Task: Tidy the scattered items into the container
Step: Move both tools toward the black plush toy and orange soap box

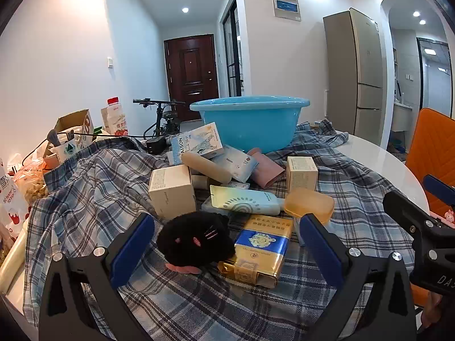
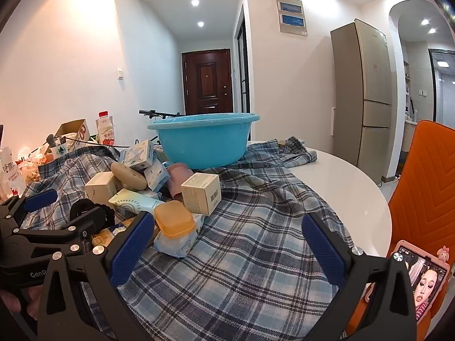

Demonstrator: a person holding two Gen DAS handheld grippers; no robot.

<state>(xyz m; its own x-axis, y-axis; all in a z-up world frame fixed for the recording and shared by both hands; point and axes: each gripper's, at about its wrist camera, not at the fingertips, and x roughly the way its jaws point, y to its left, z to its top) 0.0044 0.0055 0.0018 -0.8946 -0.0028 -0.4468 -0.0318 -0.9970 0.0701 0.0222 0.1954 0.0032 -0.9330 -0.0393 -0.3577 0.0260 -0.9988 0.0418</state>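
Note:
A light blue basin (image 1: 250, 122) (image 2: 203, 142) stands at the far side of a plaid cloth (image 1: 93, 176) (image 2: 250, 255). In front of it lies a heap of items: cream boxes (image 1: 172, 191) (image 2: 202, 193), a pale blue tube (image 1: 244, 200), an orange soap case (image 1: 310, 206) (image 2: 173, 221), a gold and blue pack (image 1: 257, 251) and a black plush toy (image 1: 196, 238). My left gripper (image 1: 227, 247) is open, with the plush toy and the pack between its fingers, untouched. My right gripper (image 2: 227, 244) is open over bare cloth, right of the heap.
Snack bags (image 1: 17, 196), a carton, a cup of brushes and a red-capped bottle (image 1: 115, 116) crowd the table's left side. An orange chair (image 2: 423, 187) stands at the right, beside a phone (image 2: 423, 278) with a lit screen. The white table edge (image 2: 355, 187) curves along the right.

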